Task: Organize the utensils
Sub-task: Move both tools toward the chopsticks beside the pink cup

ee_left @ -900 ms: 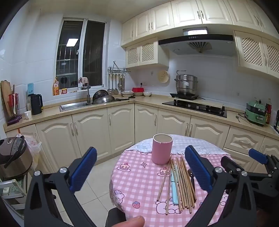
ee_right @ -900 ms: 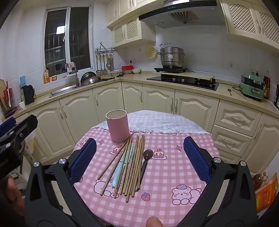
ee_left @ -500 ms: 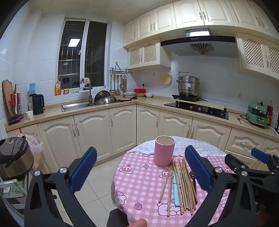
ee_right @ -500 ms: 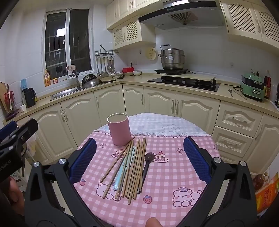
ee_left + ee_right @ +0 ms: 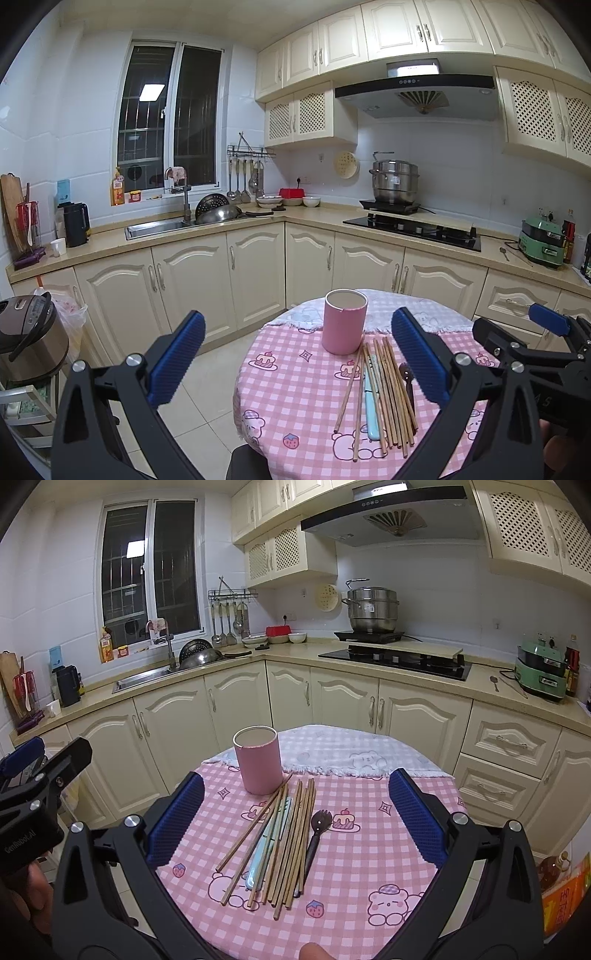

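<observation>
A pink cylindrical holder (image 5: pixel 258 760) stands upright and looks empty on a round table with a pink checked cloth (image 5: pixel 369 849). In front of it lie several wooden chopsticks (image 5: pixel 291 842), a light blue utensil (image 5: pixel 262 853) and a dark spork (image 5: pixel 314 838). My right gripper (image 5: pixel 295 823) is open and empty above the near table edge. My left gripper (image 5: pixel 299 362) is open and empty to the left of the table; the holder (image 5: pixel 345 321), chopsticks (image 5: pixel 388 391) and the right gripper's body (image 5: pixel 535 354) show there too.
Cream kitchen cabinets and a counter (image 5: pixel 288 657) wrap the back and right, with a sink (image 5: pixel 144 677), a hob (image 5: pixel 399 661) and a steel pot (image 5: pixel 371 609). A rice cooker (image 5: pixel 29 336) stands at the floor's left. A white cloth (image 5: pixel 332 753) covers the table's far part.
Both grippers have drawn back and risen slightly, so the table looks a little farther. Both stay open. The utensils and holder have not moved.
</observation>
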The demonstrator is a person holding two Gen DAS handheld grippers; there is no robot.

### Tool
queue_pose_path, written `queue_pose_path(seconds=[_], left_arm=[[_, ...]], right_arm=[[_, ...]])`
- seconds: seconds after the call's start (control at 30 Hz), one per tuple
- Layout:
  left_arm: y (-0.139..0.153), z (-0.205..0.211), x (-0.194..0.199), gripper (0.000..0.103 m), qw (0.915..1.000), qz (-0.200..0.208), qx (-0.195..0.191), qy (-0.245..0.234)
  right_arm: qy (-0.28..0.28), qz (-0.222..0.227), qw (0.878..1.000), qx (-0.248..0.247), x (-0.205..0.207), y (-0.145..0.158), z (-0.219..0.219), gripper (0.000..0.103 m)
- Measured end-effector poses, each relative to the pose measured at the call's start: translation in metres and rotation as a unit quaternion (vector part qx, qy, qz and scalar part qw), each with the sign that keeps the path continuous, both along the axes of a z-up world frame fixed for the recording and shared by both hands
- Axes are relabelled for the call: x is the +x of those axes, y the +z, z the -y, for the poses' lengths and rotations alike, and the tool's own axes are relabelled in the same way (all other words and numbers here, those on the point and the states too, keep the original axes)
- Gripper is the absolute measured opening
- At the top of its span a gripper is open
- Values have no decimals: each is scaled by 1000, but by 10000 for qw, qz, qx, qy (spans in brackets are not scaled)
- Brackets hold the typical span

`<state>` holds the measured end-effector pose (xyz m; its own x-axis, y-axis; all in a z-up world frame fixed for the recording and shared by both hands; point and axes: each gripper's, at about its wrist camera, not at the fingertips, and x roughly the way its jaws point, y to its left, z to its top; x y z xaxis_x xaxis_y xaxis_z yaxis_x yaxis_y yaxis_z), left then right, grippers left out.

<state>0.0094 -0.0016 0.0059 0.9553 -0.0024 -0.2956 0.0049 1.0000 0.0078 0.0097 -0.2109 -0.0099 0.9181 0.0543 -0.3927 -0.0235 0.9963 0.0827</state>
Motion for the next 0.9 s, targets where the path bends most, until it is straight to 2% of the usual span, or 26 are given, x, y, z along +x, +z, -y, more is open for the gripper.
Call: queue_pose_path(seconds=[0.47, 0.9], left_arm=[[-3, 6, 19, 99, 9999, -62, 34, -77], [-14, 3, 59, 99, 9987, -491, 71, -93]], right_arm=[[74, -100, 9999, -49, 15, 1, 3, 97], [134, -421, 9989, -156, 47, 4, 0, 97]])
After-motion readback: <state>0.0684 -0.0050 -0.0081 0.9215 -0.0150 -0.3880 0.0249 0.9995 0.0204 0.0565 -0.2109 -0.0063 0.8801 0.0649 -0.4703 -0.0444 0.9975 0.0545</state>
